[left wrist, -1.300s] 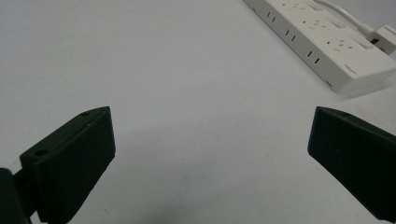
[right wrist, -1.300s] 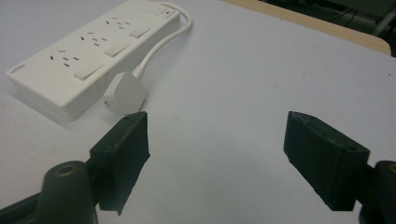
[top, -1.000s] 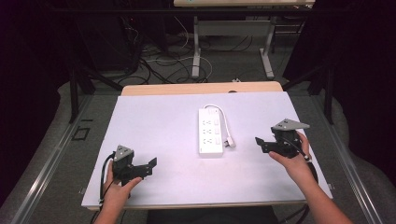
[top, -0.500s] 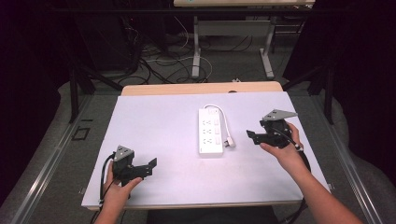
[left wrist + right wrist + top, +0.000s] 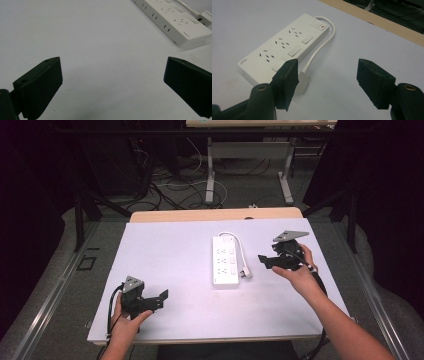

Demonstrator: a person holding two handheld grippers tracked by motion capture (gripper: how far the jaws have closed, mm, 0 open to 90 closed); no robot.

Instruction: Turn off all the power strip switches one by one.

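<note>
Meanwhile my left gripper (image 5: 161, 296) idles low with jaws spread on nothing, while my right gripper (image 5: 263, 261), jaws narrowed a touch yet gaping and empty, has slid in just beside the power strip (image 5: 226, 261) mid-table, nearing its plug (image 5: 302, 83); no containers around.

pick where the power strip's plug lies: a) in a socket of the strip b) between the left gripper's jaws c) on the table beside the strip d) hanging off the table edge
c: the plug lies flat on the table next to the power strip, its cord looping back from the switch end; the right gripper is open near it, not touching.
</note>
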